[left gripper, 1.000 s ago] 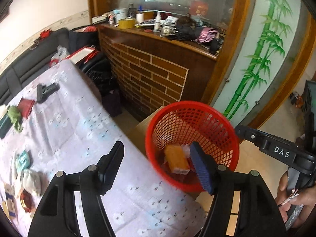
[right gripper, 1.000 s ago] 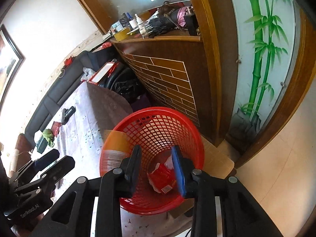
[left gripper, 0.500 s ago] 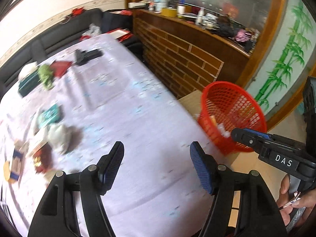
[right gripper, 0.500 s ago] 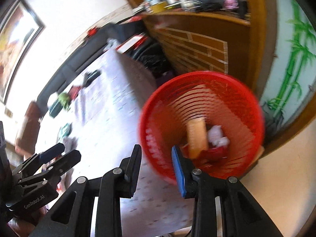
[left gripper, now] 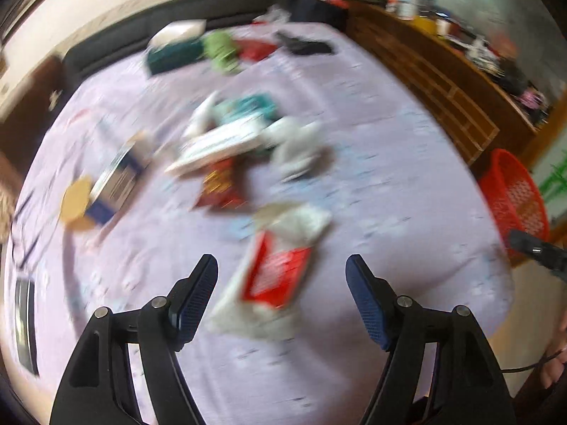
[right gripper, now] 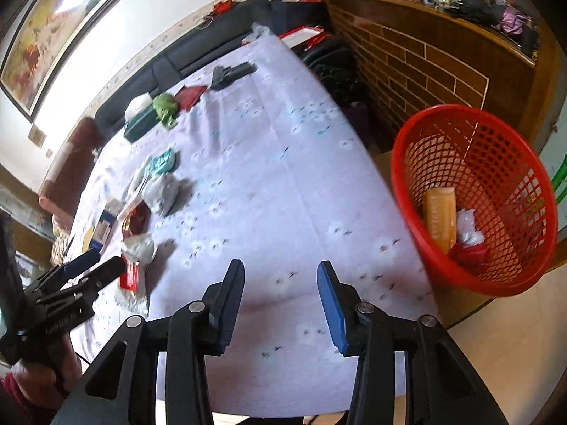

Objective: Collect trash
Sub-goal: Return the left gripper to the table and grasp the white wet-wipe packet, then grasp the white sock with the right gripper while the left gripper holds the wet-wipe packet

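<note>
Both grippers now off mesh red basket (right gripper: 475, 198), over crinkly wrappers (left gripper: 280, 269) on cloth; jaws opening, empty.

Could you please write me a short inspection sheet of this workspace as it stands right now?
Surface: table under a lilac patterned cloth.
Job's things: red mesh basket beside the table, holding an orange packet; red-and-white wrapper ahead of the left claw.
Clutter: green toy, dark gun-shaped tool.
Grippers: left claw and right claw both opening, nothing between them.
Cables: thin cord by the hand.
Surroundings: sofa, brick-patterned counter.
</note>
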{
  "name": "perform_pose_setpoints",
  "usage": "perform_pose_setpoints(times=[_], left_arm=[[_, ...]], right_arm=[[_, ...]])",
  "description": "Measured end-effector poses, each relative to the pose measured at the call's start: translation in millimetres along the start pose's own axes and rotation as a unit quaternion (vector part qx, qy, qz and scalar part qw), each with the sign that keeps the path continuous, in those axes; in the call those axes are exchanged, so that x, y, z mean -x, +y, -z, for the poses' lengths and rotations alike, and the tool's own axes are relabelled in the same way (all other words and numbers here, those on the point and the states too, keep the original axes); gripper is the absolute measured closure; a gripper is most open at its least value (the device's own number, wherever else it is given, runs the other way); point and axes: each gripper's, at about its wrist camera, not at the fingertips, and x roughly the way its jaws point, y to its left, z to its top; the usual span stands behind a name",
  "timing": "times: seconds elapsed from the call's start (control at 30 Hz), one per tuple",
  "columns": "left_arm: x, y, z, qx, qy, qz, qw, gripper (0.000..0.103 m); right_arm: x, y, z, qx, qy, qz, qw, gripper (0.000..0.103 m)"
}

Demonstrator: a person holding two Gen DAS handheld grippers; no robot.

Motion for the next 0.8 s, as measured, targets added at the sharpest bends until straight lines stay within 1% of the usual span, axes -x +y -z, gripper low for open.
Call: perform_pose_setpoints(times=[0.07, 0.13, 0.17, 0.3, 0.4, 0.47, 0.5, 0.53, 0.57, 0.67, 0.8], left_arm=[[-9, 13, 5, 0.008, 0.013, -0.005, 0.9999, 0.03], [-20, 16, 6, 0.003, 0.029, -0.011, 0.9995, 0.03], [-25, 16, 8, -0.003, 0.034, -0.008, 0.9994, 0.03], [-42, 6, 7, -0.025, 0.038, -0.014, 0.9988, 0.03], [-55, 3, 4, -0.028, 0.039, -0.013, 0.9988, 0.03], [-62, 1, 1, -0.03, 0.039, -0.019, 0.9986, 0.03], [-65, 2, 0, -0.029, 0.037, -0.025, 0.9986, 0.035], [-67, 3, -1, -0.028, 0.037, -0.025, 0.9986, 0.046], [-70, 6, -1, -0.025, 0.04, -0.019, 0.9987, 0.047], [-67, 14, 0, -0.015, 0.03, -0.014, 0.9993, 0.055], [-57, 26, 5, 0.001, 0.02, -0.011, 0.9997, 0.056]], right_arm=[[-2, 3, 3, 0.001, 0.004, 0.003, 1.0, 0.057], [-2, 4, 5, 0.0, 0.007, 0.005, 1.0, 0.057], [-2, 4, 6, 0.0, 0.008, 0.006, 1.0, 0.057], [0, 6, 7, 0.004, 0.01, 0.011, 1.0, 0.057], [2, 6, 8, 0.004, 0.008, 0.016, 1.0, 0.057], [4, 4, 8, 0.002, 0.008, 0.018, 1.0, 0.057], [5, 3, 8, 0.002, 0.008, 0.02, 1.0, 0.057], [5, 3, 9, 0.002, 0.008, 0.021, 1.0, 0.057], [5, 3, 9, 0.002, 0.009, 0.022, 1.0, 0.057], [4, 6, 8, 0.007, 0.01, 0.019, 1.0, 0.057], [-2, 19, 4, 0.024, 0.014, 0.008, 1.0, 0.057]])
